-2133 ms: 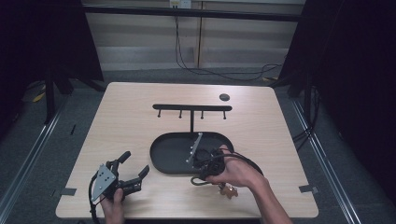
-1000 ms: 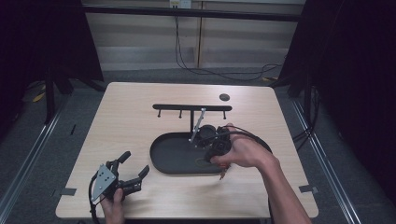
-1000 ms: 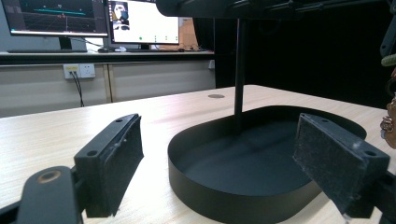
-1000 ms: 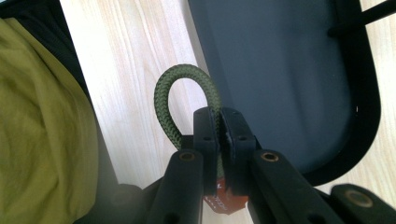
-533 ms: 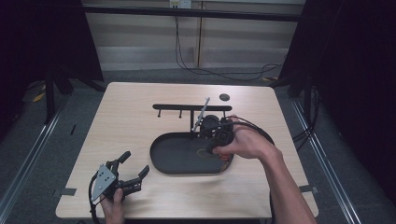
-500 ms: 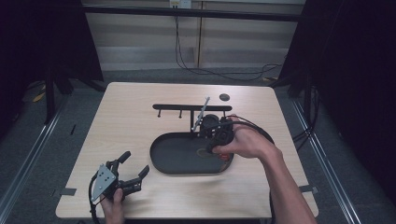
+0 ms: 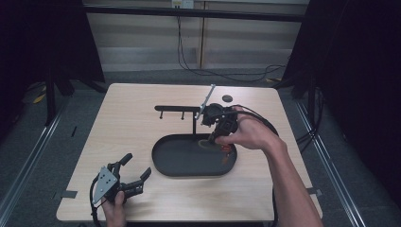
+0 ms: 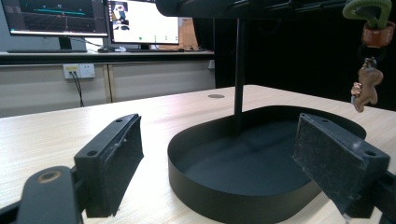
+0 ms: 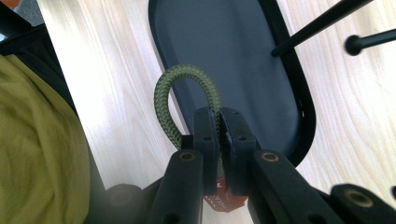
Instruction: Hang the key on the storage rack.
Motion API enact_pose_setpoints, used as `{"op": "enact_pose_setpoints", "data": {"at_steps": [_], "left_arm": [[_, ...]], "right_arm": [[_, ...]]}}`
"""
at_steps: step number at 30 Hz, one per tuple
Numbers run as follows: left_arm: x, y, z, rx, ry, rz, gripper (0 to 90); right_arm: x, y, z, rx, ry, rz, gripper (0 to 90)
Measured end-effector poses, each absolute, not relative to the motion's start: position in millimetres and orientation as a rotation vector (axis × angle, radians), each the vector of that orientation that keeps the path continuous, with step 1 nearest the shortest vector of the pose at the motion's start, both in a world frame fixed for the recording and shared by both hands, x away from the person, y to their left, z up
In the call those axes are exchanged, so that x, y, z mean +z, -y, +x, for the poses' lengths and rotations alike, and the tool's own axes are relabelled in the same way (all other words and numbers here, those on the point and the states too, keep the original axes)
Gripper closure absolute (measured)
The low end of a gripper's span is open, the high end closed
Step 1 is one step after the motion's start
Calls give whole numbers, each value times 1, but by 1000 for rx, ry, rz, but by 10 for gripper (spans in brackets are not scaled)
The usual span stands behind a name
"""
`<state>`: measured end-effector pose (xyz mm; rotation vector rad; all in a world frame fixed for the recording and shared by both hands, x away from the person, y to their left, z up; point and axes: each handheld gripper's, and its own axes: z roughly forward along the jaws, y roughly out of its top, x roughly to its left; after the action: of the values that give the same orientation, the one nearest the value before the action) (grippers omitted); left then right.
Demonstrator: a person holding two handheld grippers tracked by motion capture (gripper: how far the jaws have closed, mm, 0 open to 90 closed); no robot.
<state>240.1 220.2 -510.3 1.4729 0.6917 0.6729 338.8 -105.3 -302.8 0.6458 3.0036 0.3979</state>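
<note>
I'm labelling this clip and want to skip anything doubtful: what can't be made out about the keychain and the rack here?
- Keychain's lower part, right gripper view: the right gripper, shut on the green cord loop, covers it.
- Charm, left gripper view: small, its figure is unclear.
- Keychain, high view: the right hand hides most of it.
- Rack's bar, left gripper view: cut off by the top edge, so its pegs can't be seen.

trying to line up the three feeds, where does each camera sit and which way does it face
High view: above the table's near edge, looking forward and down; both forearms, left gripper and right gripper show.
Left gripper view: low over the table, looking level at the tray between its open jaws.
Right gripper view: looking down on its jaws, shut on the green loop.
Shared: tray, stand and loop.
</note>
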Motion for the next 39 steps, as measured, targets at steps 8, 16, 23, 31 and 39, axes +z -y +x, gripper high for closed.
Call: {"op": "enact_pose_setpoints", "data": {"at_steps": [8, 16, 23, 31, 39], "left_arm": [[-510, -220, 240, 673, -691, 1473, 155], [-510, -220, 240, 668, -687, 1474, 155], [-510, -220, 240, 670, -690, 1473, 155], [-510, -220, 240, 668, -687, 1478, 155], [-510, -220, 240, 668, -686, 1473, 155]], "right_arm": [[-294, 105, 346, 426, -2963, 646, 855], [-288, 103, 357, 433, -2953, 657, 855], [-282, 107, 372, 427, -2938, 718, 855], [-279, 104, 382, 414, -2893, 727, 854], [-284, 101, 393, 380, -2896, 744, 852]]}}
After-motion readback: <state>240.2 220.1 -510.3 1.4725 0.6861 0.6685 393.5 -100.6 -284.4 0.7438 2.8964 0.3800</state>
